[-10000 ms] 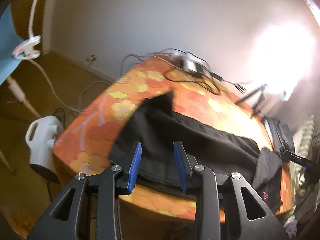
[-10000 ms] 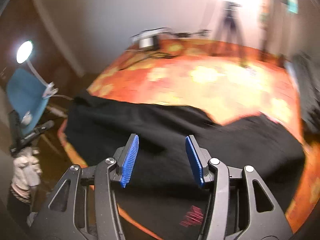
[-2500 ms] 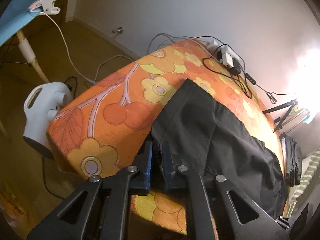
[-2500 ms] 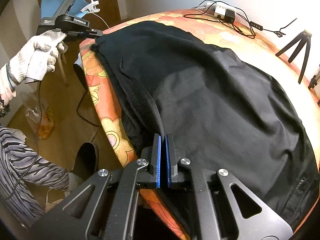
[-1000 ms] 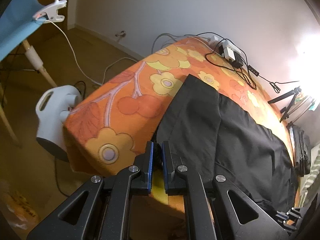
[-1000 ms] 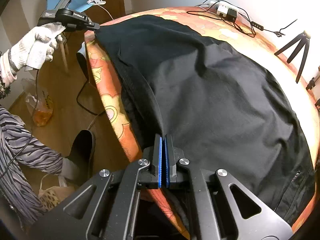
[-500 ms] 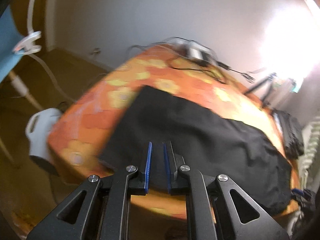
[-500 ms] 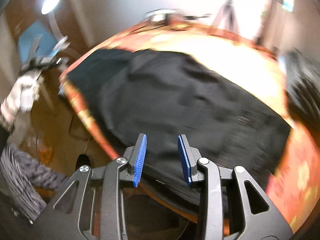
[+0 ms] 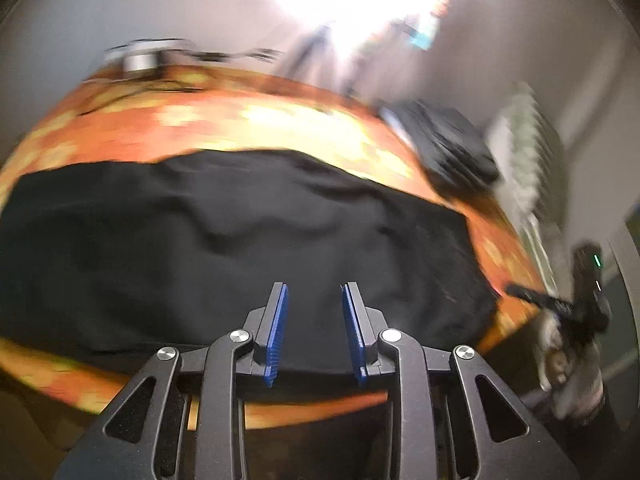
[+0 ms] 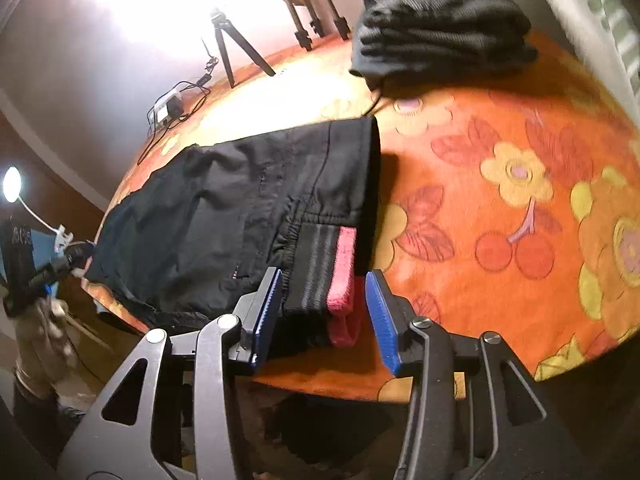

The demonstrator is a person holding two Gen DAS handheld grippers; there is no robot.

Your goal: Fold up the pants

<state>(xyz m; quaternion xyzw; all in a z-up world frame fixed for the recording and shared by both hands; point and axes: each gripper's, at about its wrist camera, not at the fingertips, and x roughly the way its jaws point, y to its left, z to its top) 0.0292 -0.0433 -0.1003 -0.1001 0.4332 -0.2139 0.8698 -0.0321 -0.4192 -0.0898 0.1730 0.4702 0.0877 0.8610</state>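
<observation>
The black pants [image 9: 248, 240] lie spread along the near edge of the orange flowered table [image 9: 280, 120]. In the right wrist view the pants [image 10: 224, 208] end at a waistband with a pink and grey striped part [image 10: 332, 264]. My left gripper [image 9: 314, 324] is open and empty, just above the pants' near edge. My right gripper [image 10: 326, 312] is open, its blue pads on either side of the waistband corner at the table's edge, not closed on it. My right gripper also shows at the far right of the left wrist view [image 9: 576, 304].
A stack of folded dark clothes [image 10: 436, 24] sits at the far side of the table. A small tripod [image 10: 232, 48] and a power strip with cables [image 10: 168, 108] stand near the back. A bright lamp glares behind. A radiator [image 9: 528, 152] is on the right.
Both grippers have let go of the pants and opened. The left swung right along the table edge; the right moved to the waistband end. The pants now lie flat.
</observation>
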